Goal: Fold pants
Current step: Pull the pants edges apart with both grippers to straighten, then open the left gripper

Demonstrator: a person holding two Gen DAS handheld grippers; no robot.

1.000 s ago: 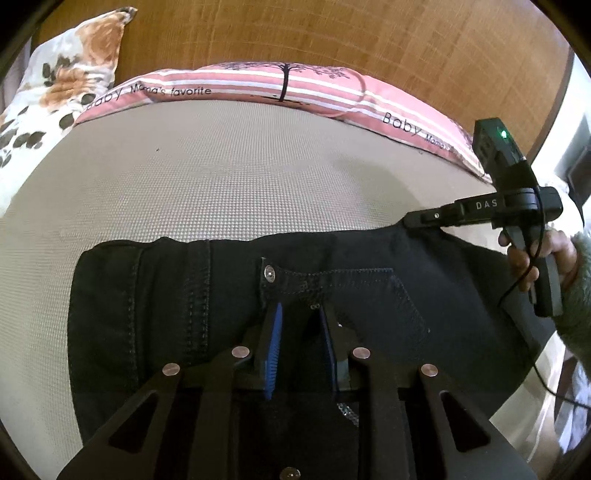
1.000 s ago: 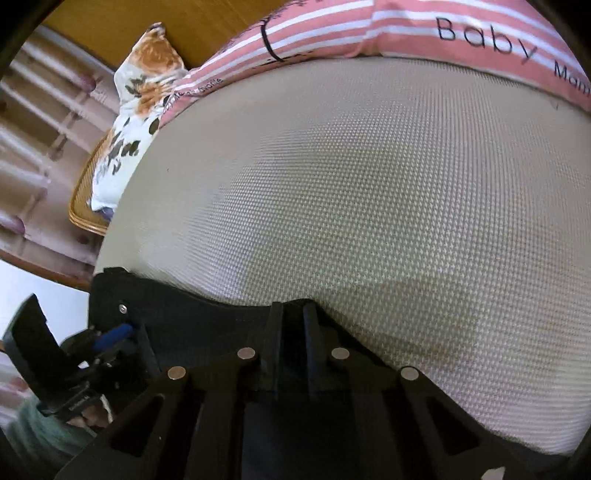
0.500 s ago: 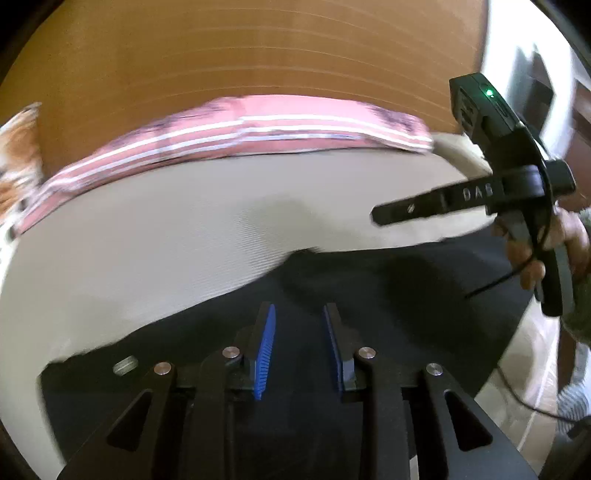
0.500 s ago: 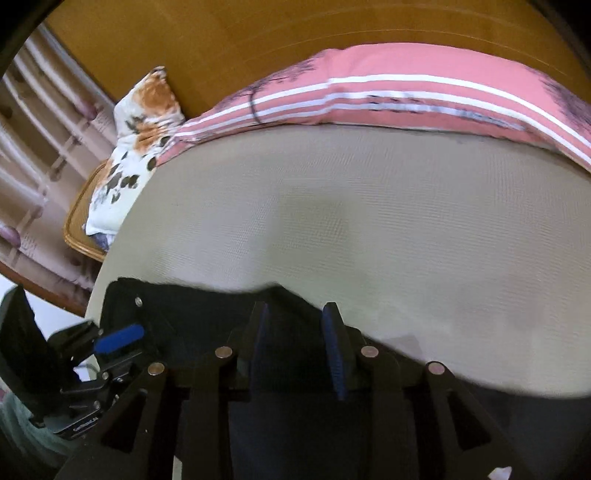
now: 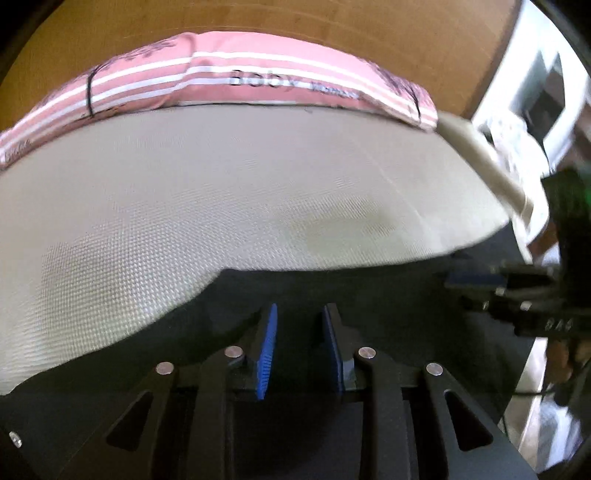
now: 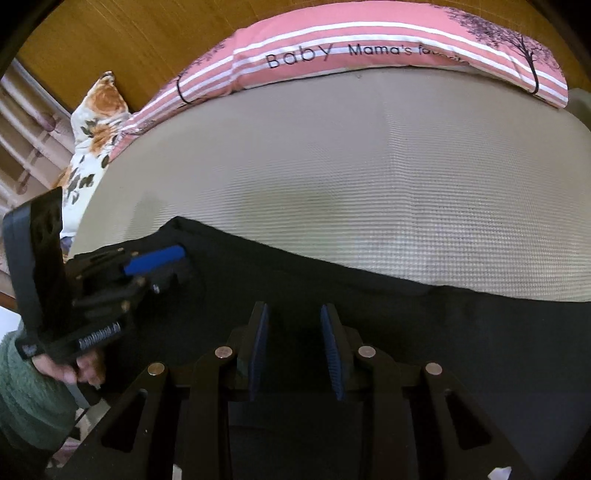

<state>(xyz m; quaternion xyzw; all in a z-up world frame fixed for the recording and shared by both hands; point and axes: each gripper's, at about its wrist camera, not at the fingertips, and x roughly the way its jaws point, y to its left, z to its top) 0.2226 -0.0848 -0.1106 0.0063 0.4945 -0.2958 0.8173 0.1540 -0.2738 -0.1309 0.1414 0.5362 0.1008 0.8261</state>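
Note:
The black pants [image 5: 388,288] lie flat along the near side of the beige bed mat [image 5: 221,192]. My left gripper [image 5: 301,310] hangs just over them. Its blue pads [image 5: 269,347] stand apart and are closing, their faces bare, with only flat cloth below the gap. In the left wrist view, my right gripper [image 5: 465,288] shows blurred at the right, over the pants' right part. The right wrist view has the pants [image 6: 424,332] filling the lower part. There my right gripper [image 6: 293,308] is closing, its pads apart with nothing pinched. My left gripper [image 6: 177,264] is beside the pants' far-left corner.
A pink striped pillow [image 6: 369,40] lies along the wooden headboard [image 6: 129,33], and a floral pillow [image 6: 96,122] sits at the back left. The bed's right edge [image 5: 480,147] drops to a room with a window. A hand in a green sleeve [image 6: 26,391] holds the left gripper.
Both grippers have slid to the right along the pants. The waistband button and pocket have left the left wrist view. The right jaws, shut a second ago, now stand apart.

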